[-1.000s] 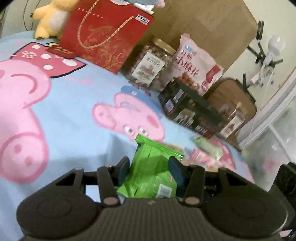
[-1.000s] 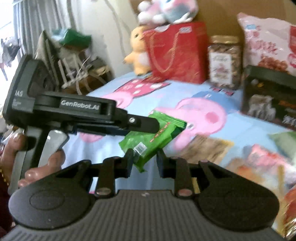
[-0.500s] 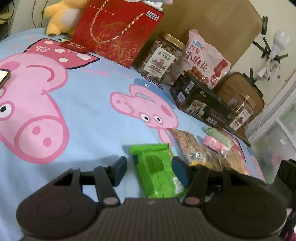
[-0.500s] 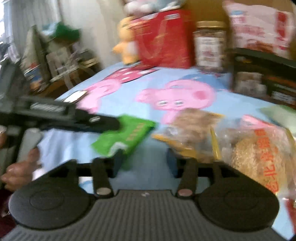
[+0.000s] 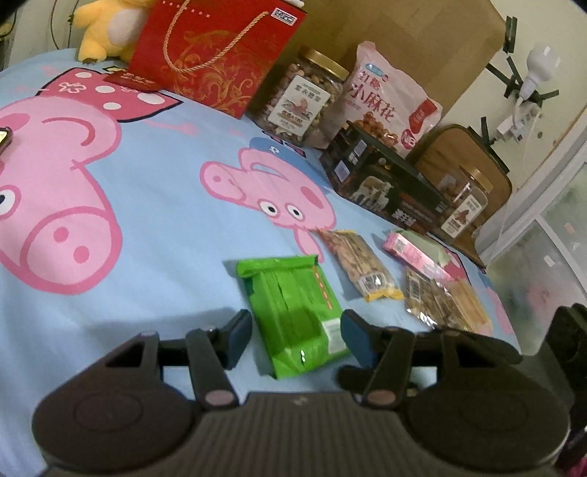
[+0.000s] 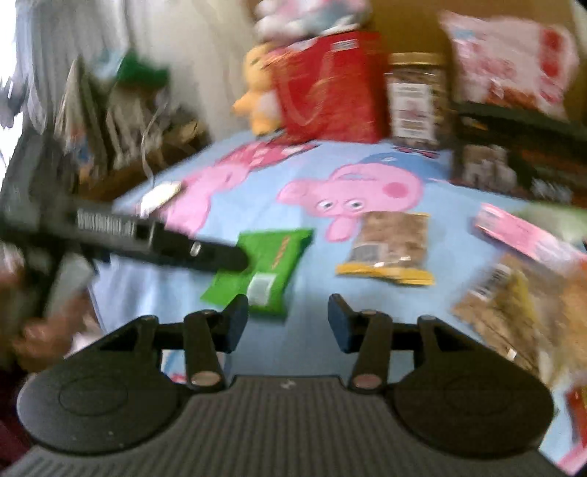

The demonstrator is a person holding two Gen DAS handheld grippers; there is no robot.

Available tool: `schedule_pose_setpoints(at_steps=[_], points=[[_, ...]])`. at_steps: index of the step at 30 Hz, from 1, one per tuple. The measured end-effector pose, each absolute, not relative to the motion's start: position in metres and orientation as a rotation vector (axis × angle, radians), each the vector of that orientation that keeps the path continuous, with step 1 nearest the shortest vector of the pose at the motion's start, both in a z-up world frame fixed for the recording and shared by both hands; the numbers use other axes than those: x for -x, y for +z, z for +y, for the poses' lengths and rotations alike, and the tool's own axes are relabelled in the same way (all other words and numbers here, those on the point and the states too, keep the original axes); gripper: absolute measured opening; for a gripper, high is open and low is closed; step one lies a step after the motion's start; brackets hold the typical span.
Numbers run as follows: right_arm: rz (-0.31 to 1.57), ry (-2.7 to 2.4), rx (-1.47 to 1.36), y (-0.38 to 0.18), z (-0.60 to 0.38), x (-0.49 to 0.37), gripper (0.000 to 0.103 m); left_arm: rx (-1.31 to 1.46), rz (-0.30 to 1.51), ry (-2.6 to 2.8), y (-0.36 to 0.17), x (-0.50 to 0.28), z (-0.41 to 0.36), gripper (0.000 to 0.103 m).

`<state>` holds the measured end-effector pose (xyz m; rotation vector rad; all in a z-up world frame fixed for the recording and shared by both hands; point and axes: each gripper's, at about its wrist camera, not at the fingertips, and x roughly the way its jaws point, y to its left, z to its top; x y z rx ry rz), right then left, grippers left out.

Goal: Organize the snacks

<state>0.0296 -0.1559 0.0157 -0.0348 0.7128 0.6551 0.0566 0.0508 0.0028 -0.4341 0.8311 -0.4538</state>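
A green snack packet lies flat on the blue Peppa Pig sheet. My left gripper is open, its fingers either side of the packet's near end without touching it. The packet also shows in the right wrist view, with the left gripper's finger over it. My right gripper is open and empty, above bare sheet. A brown snack packet with yellow edge, a pink packet and a clear bag of snacks lie to the right.
Along the back stand a red gift bag, a jar of nuts, a pink snack bag, a dark box and a second jar. A yellow plush toy sits far left.
My left gripper set the green packet down on the sheet, opened and drew back a little. My right gripper opened and swung right, then back left.
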Motion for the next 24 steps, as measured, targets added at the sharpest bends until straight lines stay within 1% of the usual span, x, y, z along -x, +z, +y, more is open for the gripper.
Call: schedule_pose_setpoints(at_steps=[4,5,8,10,14,15,16,23,24], points=[[0.668,0.683,0.185,0.012,-0.133,-0.032,0.052,0.431,0.823,-0.462,0.002,-0.054,0.049,0.055],[0.666,0.695,0.209,0.010,-0.128,-0.034,0.051,0.434,0.818,-0.466,0.001,-0.054,0.049,0.054],[0.634,0.706,0.266,0.009,-0.118,-0.036,0.046,0.399,0.793,-0.424,0.002,-0.051,0.048,0.052],[0.619,0.709,0.285,0.010,-0.116,-0.034,0.039,0.389,0.788,-0.408,0.003,-0.050,0.051,0.050],[0.589,0.699,0.281,0.011,-0.112,-0.032,0.036,0.427,0.764,-0.415,0.008,-0.051,0.061,0.050],[0.580,0.684,0.286,0.012,-0.111,-0.033,0.030,0.435,0.756,-0.424,0.010,-0.050,0.062,0.050],[0.569,0.670,0.287,0.013,-0.111,-0.033,0.028,0.437,0.750,-0.430,0.012,-0.050,0.062,0.050],[0.585,0.650,0.258,0.012,-0.114,-0.038,0.026,0.413,0.761,-0.426,0.009,-0.057,0.053,0.050],[0.587,0.654,0.267,0.011,-0.114,-0.037,0.026,0.413,0.772,-0.422,0.007,-0.059,0.053,0.052]])
